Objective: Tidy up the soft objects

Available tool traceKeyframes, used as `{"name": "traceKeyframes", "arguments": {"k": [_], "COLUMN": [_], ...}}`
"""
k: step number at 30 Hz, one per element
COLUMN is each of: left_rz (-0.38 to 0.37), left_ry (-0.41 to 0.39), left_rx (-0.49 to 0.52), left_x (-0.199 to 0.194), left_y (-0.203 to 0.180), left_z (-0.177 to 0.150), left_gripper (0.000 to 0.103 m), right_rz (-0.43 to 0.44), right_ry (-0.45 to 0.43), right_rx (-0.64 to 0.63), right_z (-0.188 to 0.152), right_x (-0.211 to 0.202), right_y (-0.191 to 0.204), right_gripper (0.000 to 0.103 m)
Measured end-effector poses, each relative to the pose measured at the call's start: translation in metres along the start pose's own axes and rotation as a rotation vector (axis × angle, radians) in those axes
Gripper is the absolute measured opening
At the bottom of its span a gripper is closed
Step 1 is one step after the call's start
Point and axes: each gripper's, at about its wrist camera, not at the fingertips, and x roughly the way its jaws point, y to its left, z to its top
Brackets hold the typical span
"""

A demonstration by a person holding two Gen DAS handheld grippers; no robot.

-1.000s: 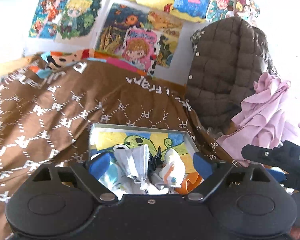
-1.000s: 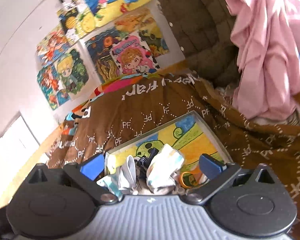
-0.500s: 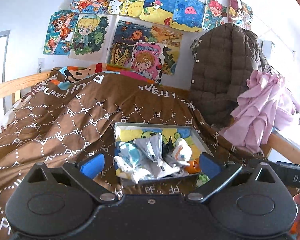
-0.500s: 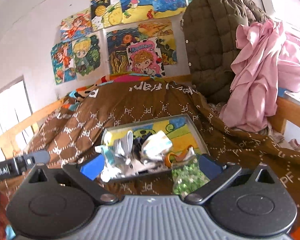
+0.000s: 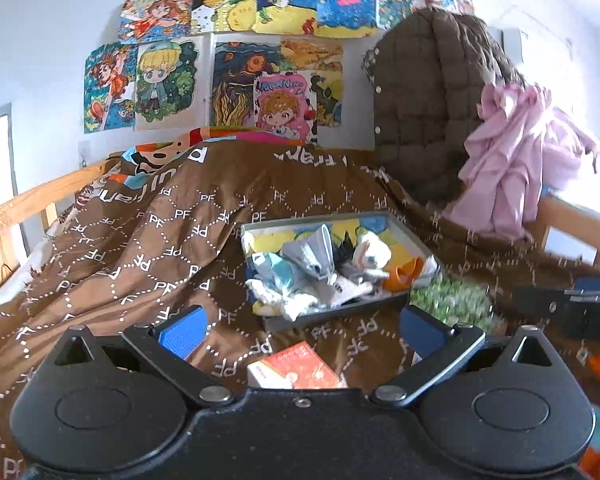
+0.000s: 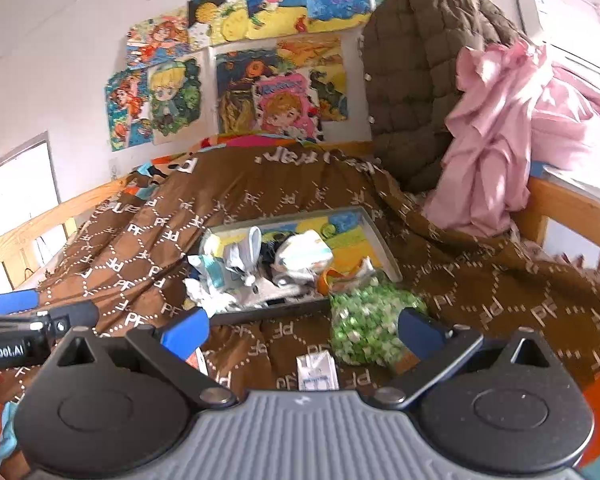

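Left claw (image 5: pixel 302 330) and right claw (image 6: pixel 304 330) both spread wide, empty.

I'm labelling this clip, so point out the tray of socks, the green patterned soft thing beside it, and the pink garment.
tray (image 6: pixel 384 248), right wrist view, on its right rim.
green patterned soft thing (image 6: pixel 364 320), right wrist view, on its middle.
pink garment (image 5: pixel 512 168), left wrist view, on its hanging folds.

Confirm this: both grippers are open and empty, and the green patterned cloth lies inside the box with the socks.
Not quite. The green patterned cloth lies on the brown blanket just outside the box, at its near right corner, as the right wrist view shows. Both grippers are open and empty.
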Motion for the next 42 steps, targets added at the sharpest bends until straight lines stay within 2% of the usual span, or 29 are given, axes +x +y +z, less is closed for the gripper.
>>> {"name": "traceKeyframes", "arguments": {"k": [9,20,27,42], "left_rz": [0.018,0.024,0.102,0.167], "left_ry": [0.064,0.172,0.281,0.344], "left_rx": [0.090,0.053,0.016,-0.002], "left_x": [0.004,0.019,0.029,0.029], "left_y": [-0.012,-0.015,-0.009,-0.009], "left_z": [-0.012,-0.022,-0.032,-0.042], "left_gripper": [0.102,0.102,0.102,0.102], "right_rz": [-0.064,-0.085,-0.072,-0.051], "right_ry": [0.117,0.248,0.284,0.319], "right_rx": [0.064,0.017,0.024,0.000], "right_z": [-0.017,-0.030,-0.033,-0.035], "right_x": [0.008,0.026,0.032,0.037], "right_y": [-0.012,-0.006,-0.007,-0.003], "right_gripper": [0.103,0.103,0.103,0.103]}}
